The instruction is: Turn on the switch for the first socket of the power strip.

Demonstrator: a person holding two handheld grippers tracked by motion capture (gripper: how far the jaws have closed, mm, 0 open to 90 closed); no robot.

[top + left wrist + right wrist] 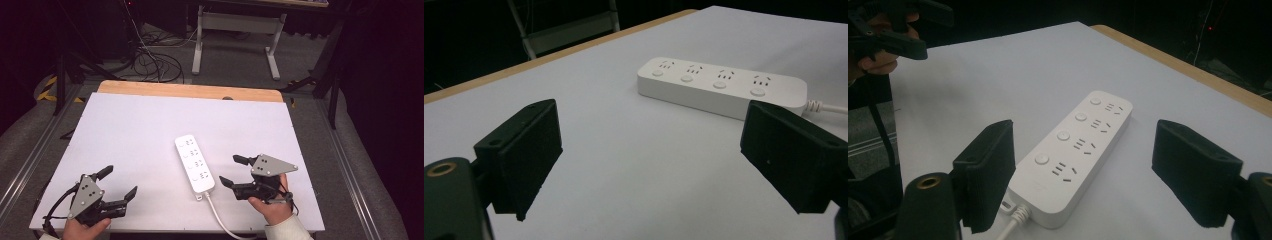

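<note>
A single white power strip is seen lying flat on the pale counter, a little right of the middle and toward the near edge, its long axis running from the near edge away toward the far edge, slightly slanted to the left as it recedes. Four sockets are counted along its top, each paired with one round button, so four buttons too, and one white cord is led off its near end toward the counter's front edge. The right gripper is held just beside the strip's near right corner, fingers spread apart with nothing between them, and in the right gripper view the strip is framed lengthwise in the gap, cord end nearest. The left gripper is kept well apart from the strip at the near left of the counter, its fingers likewise spread wide and empty; from there the strip is seen side-on, off to the right and farther away. Two grippers, one strip, one cord are tallied. The right hand is judged much the nearer, and since the strip lies lengthwise ahead of its fingers, a grasp across the narrow width at the cord end is judged the likeliest move
</note>
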